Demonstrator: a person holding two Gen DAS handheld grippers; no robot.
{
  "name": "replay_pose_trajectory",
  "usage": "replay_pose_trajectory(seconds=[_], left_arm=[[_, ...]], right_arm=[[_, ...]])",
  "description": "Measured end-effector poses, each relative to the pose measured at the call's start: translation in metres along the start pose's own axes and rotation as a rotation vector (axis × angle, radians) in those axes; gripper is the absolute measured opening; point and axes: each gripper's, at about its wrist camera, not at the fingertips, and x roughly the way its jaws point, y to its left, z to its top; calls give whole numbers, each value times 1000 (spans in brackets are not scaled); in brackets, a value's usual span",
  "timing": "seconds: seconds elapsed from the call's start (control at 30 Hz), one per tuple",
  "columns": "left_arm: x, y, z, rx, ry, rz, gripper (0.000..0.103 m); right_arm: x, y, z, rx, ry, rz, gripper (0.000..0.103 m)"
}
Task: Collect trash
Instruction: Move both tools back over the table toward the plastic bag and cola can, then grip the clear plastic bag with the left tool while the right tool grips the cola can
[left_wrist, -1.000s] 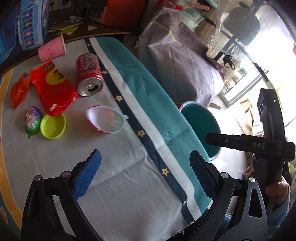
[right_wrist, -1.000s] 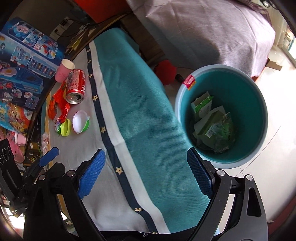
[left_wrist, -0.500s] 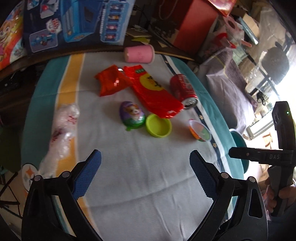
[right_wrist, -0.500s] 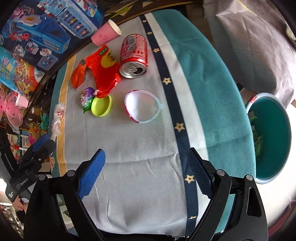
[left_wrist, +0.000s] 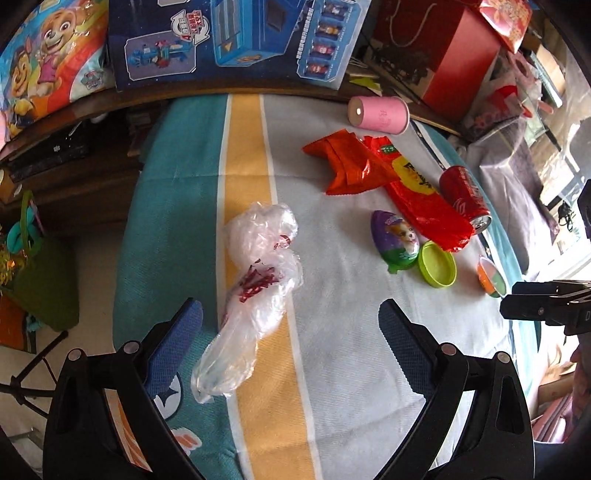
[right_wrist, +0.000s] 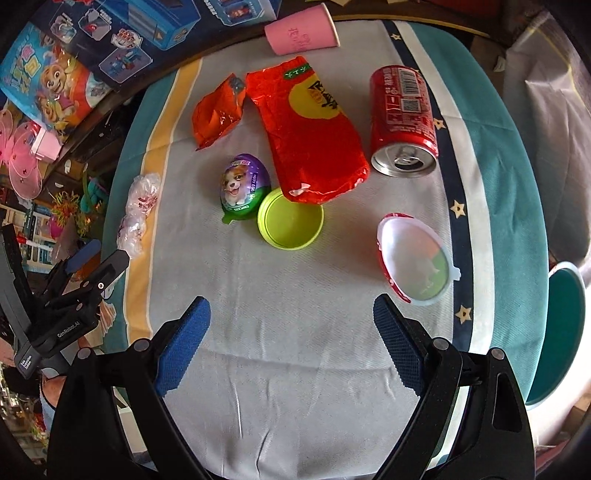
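Note:
Trash lies on a striped tablecloth (right_wrist: 295, 314). A crumpled clear plastic bag (left_wrist: 255, 295) lies between and just ahead of my open, empty left gripper (left_wrist: 291, 332); it also shows in the right wrist view (right_wrist: 138, 210). My right gripper (right_wrist: 291, 332) is open and empty, short of a lime lid (right_wrist: 290, 223) and a white egg-shaped half shell (right_wrist: 415, 264). Beyond lie a purple toy egg (right_wrist: 242, 188), a large red wrapper (right_wrist: 308, 134), a small orange wrapper (right_wrist: 218, 112), a red can (right_wrist: 402, 122) on its side and a pink cup (right_wrist: 301, 33).
A teal trash bin (right_wrist: 561, 332) stands on the floor off the table's right edge. Toy boxes (left_wrist: 229, 40) line the back edge. A red box (left_wrist: 454, 55) sits at the back right. The left gripper shows at the table's left edge (right_wrist: 70, 295).
The left gripper has swung left, from the bin side of the table to over the plastic bag. The right gripper has swung from the bin to face the trash on the cloth.

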Motion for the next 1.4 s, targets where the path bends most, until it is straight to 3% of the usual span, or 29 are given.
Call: replay_pose_trajectory(seconds=[0.3,0.43,0.6,0.7,0.73,1.17,1.4], left_arm=[[19,18,8,25,6,21,96],[27,24,10,22,18,13,88],[37,16,7,62,27,21,85],[44,11,4,83,35,48,35],[43,10,5,85,26,50,32],[27,-50,56,74,-61,-153,31],[43,-85,74,108,-44,-188,32]], right_arm=[[2,2,23,29,-9,-3,86],[3,0,30,43,-17,-5,86],[7,-4,31,59,-8,-6,86],[8,-9,31,71,-5,-12,86],[8,-11,31,76,-6,-15,86],[-3,-58,73,146,-83,-75,86],[21,-84,104,159,-50,-81,86]])
